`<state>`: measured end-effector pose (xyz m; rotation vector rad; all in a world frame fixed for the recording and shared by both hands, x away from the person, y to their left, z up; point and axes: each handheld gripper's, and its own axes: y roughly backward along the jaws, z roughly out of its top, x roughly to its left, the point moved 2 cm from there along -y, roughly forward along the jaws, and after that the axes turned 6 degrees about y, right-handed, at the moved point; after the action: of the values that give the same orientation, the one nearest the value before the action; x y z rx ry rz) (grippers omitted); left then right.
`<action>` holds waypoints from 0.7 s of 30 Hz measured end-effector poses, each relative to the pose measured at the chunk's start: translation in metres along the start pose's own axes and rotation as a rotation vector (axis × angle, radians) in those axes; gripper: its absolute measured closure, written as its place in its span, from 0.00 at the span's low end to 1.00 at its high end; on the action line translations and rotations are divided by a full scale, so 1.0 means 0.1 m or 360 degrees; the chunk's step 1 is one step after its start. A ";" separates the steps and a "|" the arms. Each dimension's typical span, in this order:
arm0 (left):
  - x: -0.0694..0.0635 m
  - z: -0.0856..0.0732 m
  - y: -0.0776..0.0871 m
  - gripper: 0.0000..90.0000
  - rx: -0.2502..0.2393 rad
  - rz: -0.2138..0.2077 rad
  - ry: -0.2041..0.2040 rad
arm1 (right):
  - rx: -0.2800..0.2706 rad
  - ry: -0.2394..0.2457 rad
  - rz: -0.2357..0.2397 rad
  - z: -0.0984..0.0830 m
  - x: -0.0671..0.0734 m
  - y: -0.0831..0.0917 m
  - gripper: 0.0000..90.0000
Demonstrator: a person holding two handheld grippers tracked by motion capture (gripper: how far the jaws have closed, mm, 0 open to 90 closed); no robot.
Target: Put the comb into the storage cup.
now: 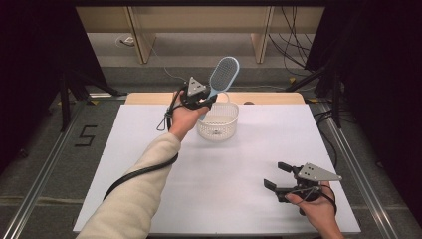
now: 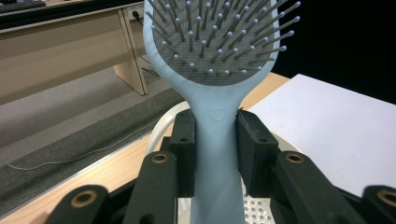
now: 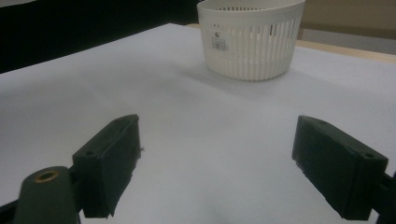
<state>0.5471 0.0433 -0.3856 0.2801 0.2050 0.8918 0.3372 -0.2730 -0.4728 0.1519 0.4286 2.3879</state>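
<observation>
**Hairbrush gripped above the basket**

The left gripper (image 2: 215,154) is clenched on the handle of a light blue hairbrush (image 2: 217,60); in the left gripper view both black pads are pressed against the sides of the handle, just below the point where it widens into the head. The brush is held with its head raised and tilted up and away from the hand, its grey bristle pad turned toward the camera on that gripper. In the high view the left gripper (image 1: 198,98) is seen just beside the rim of a white slotted basket (image 1: 219,128), with the lower end of the handle hanging over the basket's opening. The basket is set upright on the white sheet that covers the bench (image 1: 234,199), toward its far side.

The right gripper (image 1: 281,175) is held released near the right front part of the bench, well apart from the basket. In the right gripper view its jaws are spread wide over bare white surface, with nothing between them.
</observation>
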 end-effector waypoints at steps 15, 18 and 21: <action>0.00 0.01 -0.03 0.77 0.0004 0.0000 -0.0006 | 0.0001 -0.0001 0.0001 0.00 0.00 0.00 0.18; 0.00 0.01 -0.04 0.77 0.0002 0.0003 -0.0004 | 0.0000 -0.0001 0.0001 0.00 0.00 0.00 0.18; 0.00 0.00 -0.05 0.77 0.0009 0.0003 -0.0009 | 0.0001 -0.0002 0.0000 0.00 0.00 0.00 0.18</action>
<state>0.5509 0.0405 -0.3871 0.2881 0.2018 0.8921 0.3371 -0.2730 -0.4727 0.1537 0.4284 2.3877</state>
